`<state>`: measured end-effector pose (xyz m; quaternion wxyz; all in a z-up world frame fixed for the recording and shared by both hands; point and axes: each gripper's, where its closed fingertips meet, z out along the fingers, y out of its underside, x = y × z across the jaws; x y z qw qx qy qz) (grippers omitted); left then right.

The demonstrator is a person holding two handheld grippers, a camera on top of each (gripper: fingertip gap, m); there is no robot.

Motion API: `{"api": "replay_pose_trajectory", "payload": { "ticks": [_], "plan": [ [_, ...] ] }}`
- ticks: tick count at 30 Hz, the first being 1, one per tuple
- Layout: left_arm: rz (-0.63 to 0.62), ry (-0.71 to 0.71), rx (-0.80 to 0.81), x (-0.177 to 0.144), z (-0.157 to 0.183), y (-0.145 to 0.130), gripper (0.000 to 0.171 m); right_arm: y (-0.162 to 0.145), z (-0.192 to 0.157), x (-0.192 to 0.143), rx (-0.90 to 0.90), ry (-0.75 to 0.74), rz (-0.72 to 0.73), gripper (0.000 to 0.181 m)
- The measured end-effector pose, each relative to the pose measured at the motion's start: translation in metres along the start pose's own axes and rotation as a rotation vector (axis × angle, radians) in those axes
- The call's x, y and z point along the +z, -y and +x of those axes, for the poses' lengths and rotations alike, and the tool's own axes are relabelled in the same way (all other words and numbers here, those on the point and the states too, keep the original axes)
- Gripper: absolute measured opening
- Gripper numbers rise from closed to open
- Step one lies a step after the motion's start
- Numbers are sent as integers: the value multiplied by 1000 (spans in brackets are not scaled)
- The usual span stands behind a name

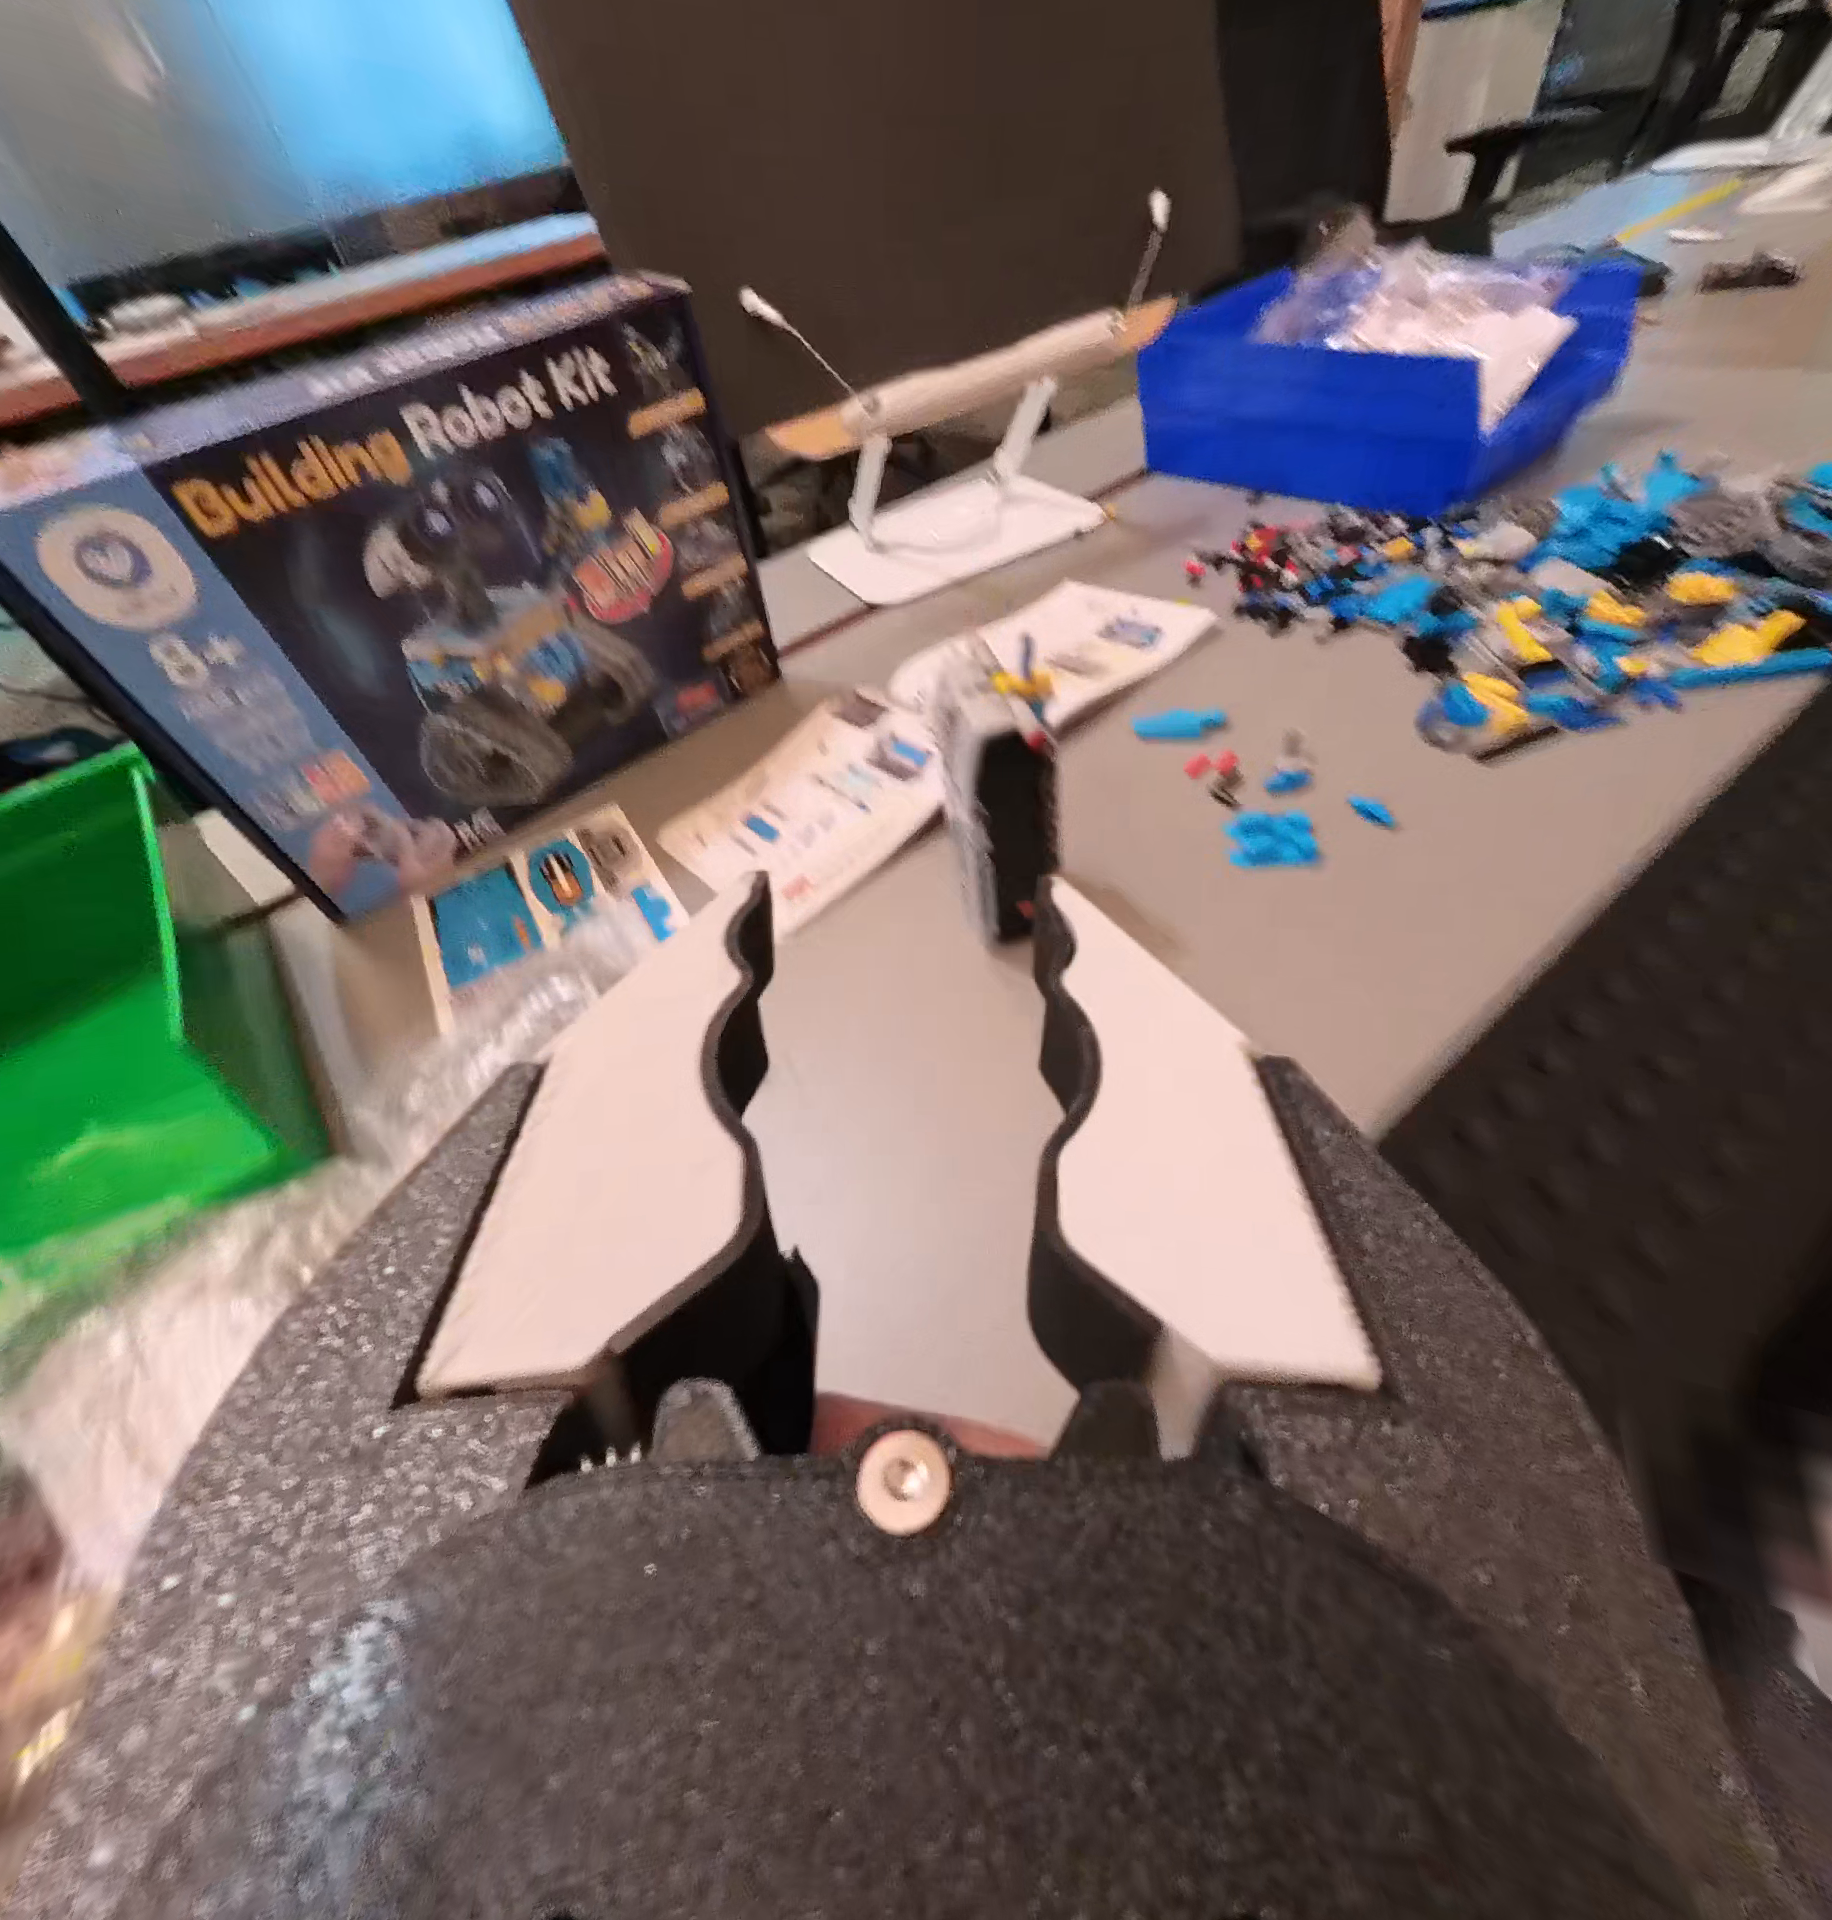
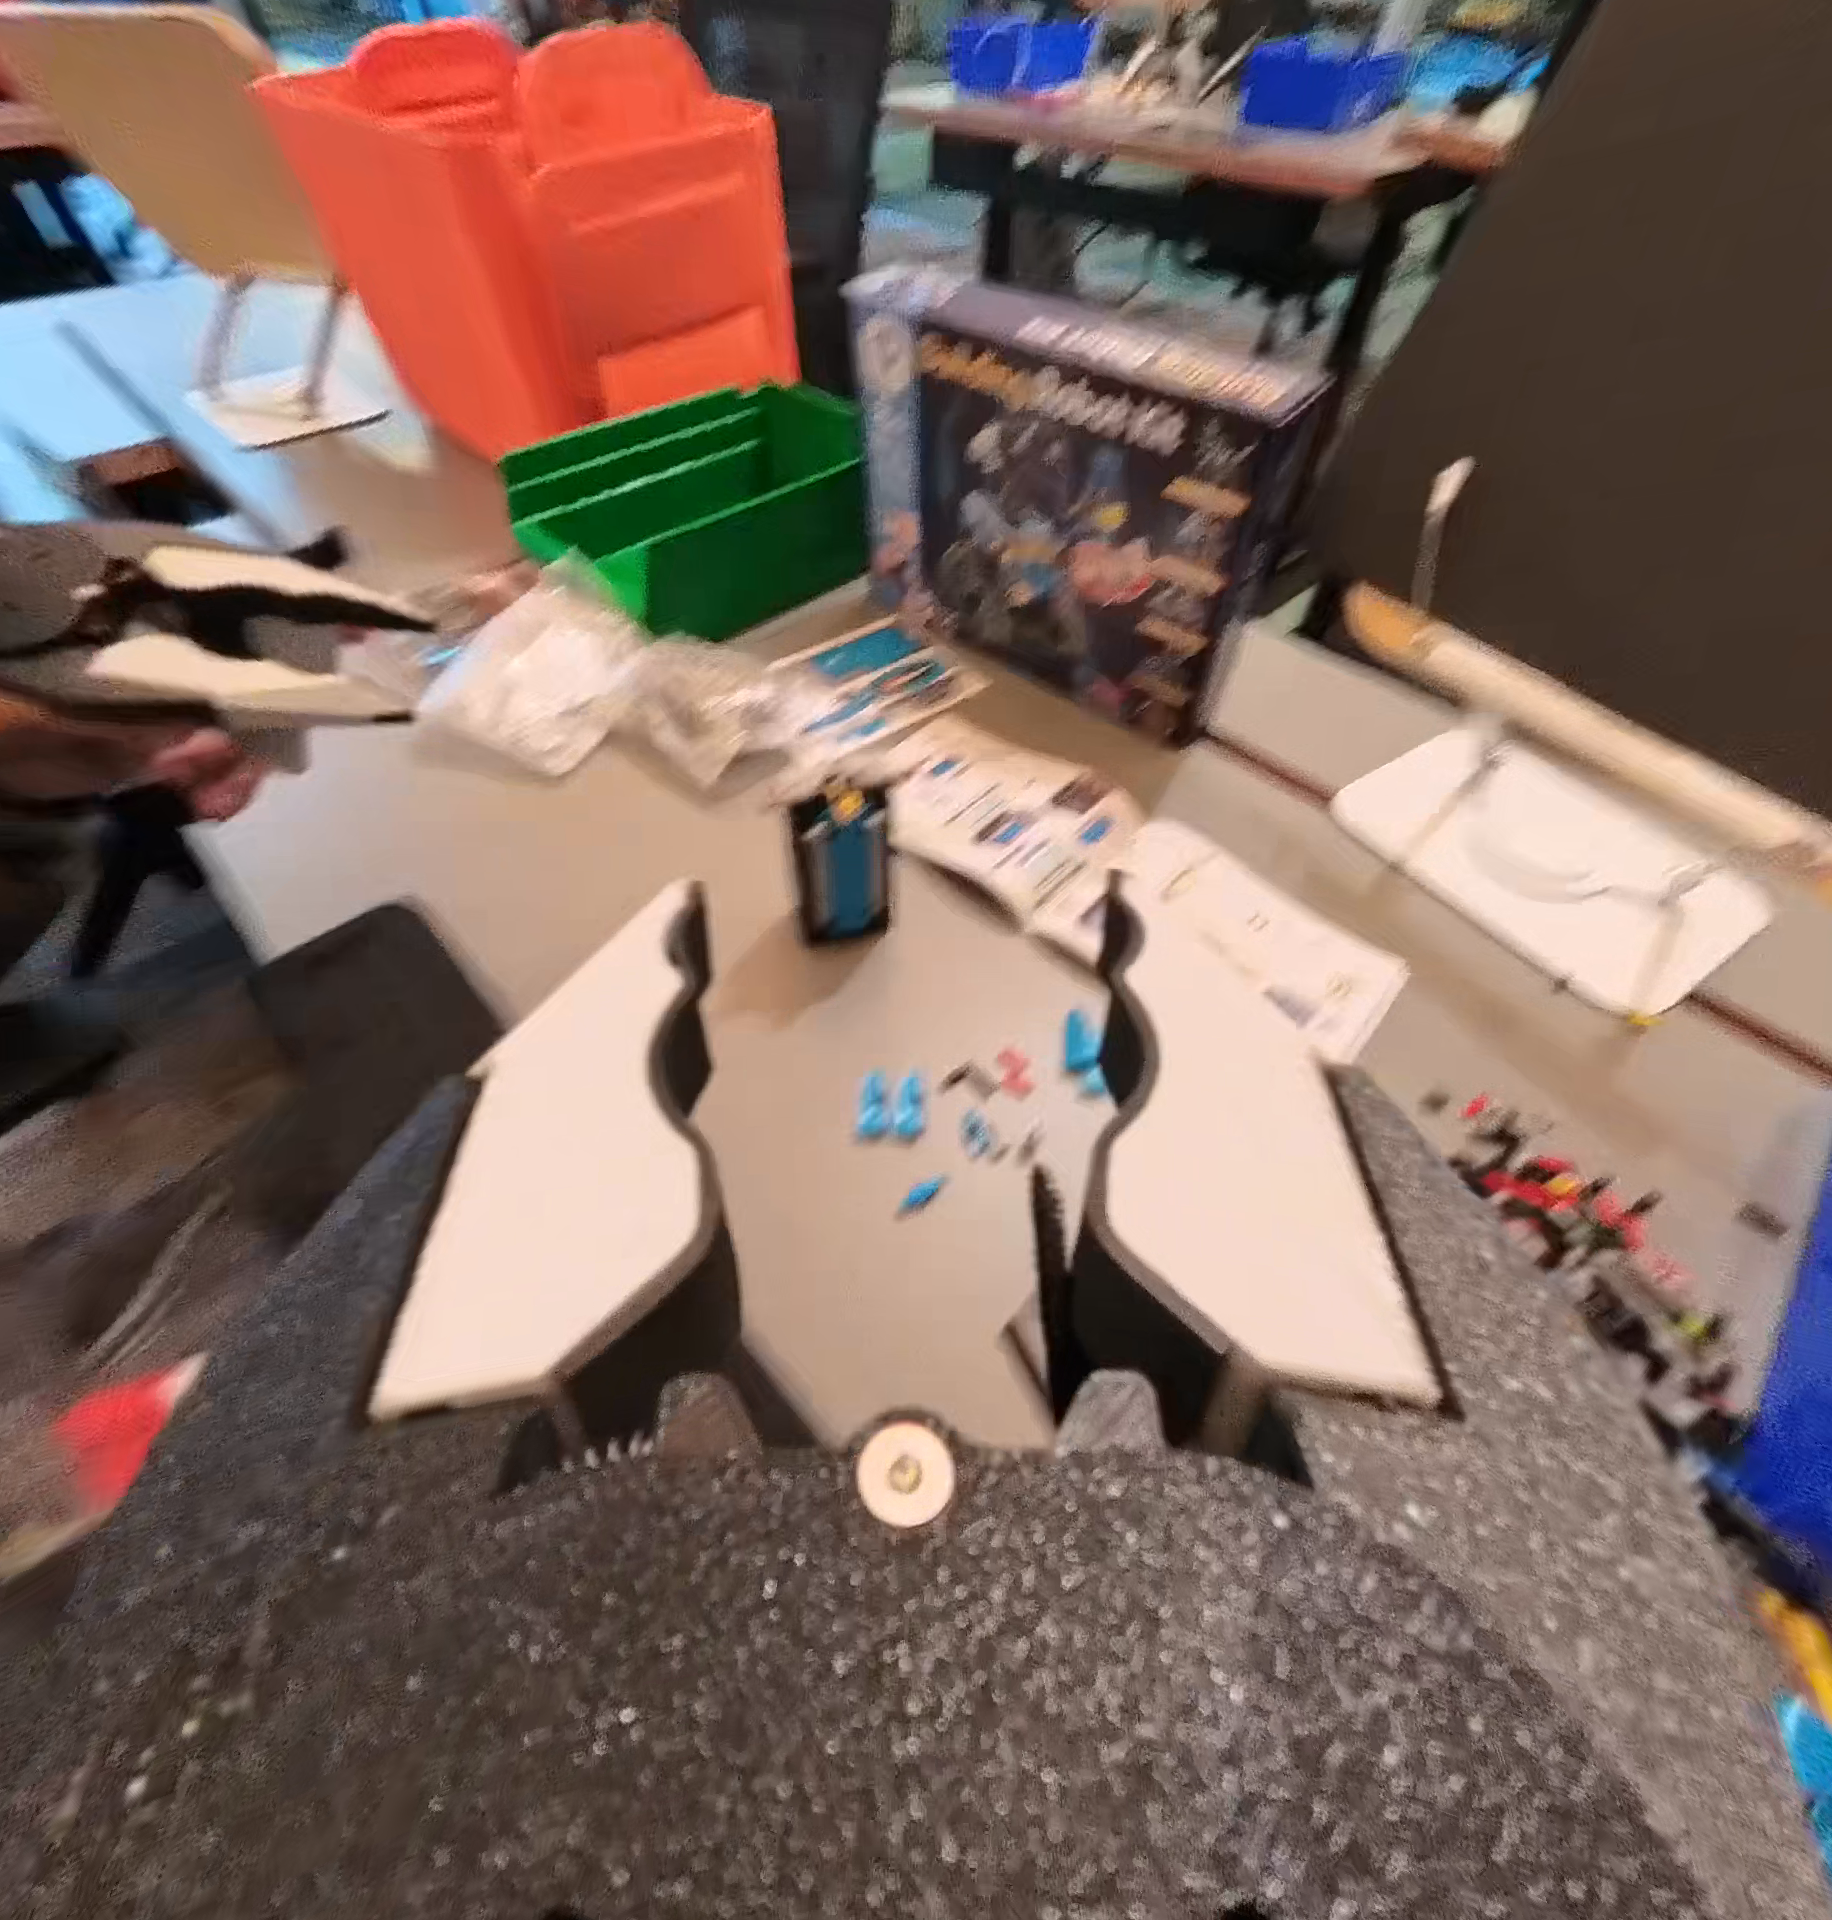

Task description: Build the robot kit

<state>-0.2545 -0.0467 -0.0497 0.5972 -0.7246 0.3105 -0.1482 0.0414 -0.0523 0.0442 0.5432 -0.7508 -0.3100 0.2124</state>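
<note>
Tongs [image 1: 896, 914] [image 2: 907, 925] open, grey table [image 1: 1307, 935], blue bin [image 1: 1307, 416]

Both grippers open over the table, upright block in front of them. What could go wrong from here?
1. The upright block stands on end just ahead of the open right gripper; a nudge could tip it.
2. Small loose pieces lie under the right gripper and could scatter.
3. The left gripper is close to the same block; the two may collide.
</note>
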Motion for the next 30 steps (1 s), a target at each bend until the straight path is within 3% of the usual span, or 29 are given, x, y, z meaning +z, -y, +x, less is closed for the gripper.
{"api": "replay_pose_trajectory", "payload": {
  "ticks": [2, 4, 8, 11, 14, 16, 18, 22, 26, 30],
  "plan": [
    [-16, 16, -15, 44, -26, 10, 53, 21, 37, 41, -14, -88, 65, 71],
    [-95, 21, -86, 93, -51, 2, 53, 25, 64, 88, 46, -101, 91, 63],
    [-129, 27, -156, 172, -84, -21, 53, -28, 103, 164, 174, -154, 56, 59],
    [-97, -3, -219, 206, -90, -35, 53, -66, 107, 186, 235, -123, 25, 57],
    [-3, -54, -268, 211, -81, -46, 51, -89, 106, 189, 239, -110, 8, 53],
    [9, -94, -217, 205, -67, -48, 51, -99, 107, 196, 209, -114, -7, 45],
    [31, -81, -146, 198, -62, -42, 49, -112, 104, 206, 202, -93, -69, 52],
    [-4, -64, -156, 202, -62, -55, 45, -129, 95, 217, 260, -39, -84, 47],
    [-31, -88, -174, 202, -61, -60, 42, -135, 114, 207, 130, -150, -94, 44],
    [-52, -113, -218, 204, -62, -63, 39, -132, 104, 205, 201, -81, -57, 33]
  ]
}}
